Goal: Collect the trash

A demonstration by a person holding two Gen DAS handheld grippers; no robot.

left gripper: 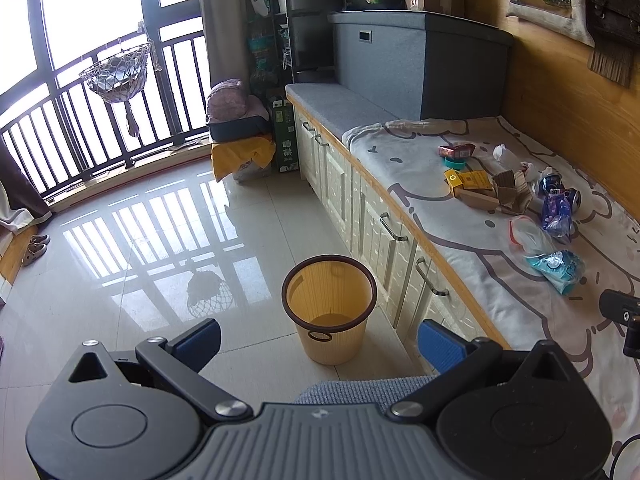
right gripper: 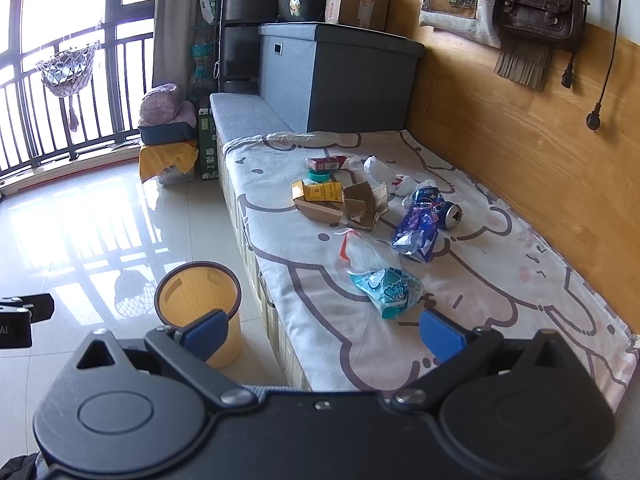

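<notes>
Right wrist view: cartoon-print sheet (right gripper: 500, 280) over bench, soft; yellow ribbed plastic bin (right gripper: 199, 280) on floor beside it, empty. Trash scattered mid-sheet: torn corrugated cardboard (right gripper: 366, 204) (stiff), dented can (right gripper: 450, 212), teal snack wrapper (right gripper: 390, 288) nearest — light, crinkly, slippery; best pinched at a crumpled edge. Right gripper (right gripper: 320, 334) and left gripper (left gripper: 320, 342) both spread wide, nothing held.

A lived-in room of a home, by a balcony window.

Daylight is coming through a railed window (left gripper: 92, 80) onto glossy floor tiles (left gripper: 140, 240); a cartoon-print blanket (right gripper: 460, 280) is covering a long bench with cream drawers (left gripper: 360, 216), a brown handbag (right gripper: 536, 12) is hanging on the wood-panelled wall (right gripper: 540, 152), and slippers (left gripper: 34, 248) are sitting near the window's corner.
</notes>
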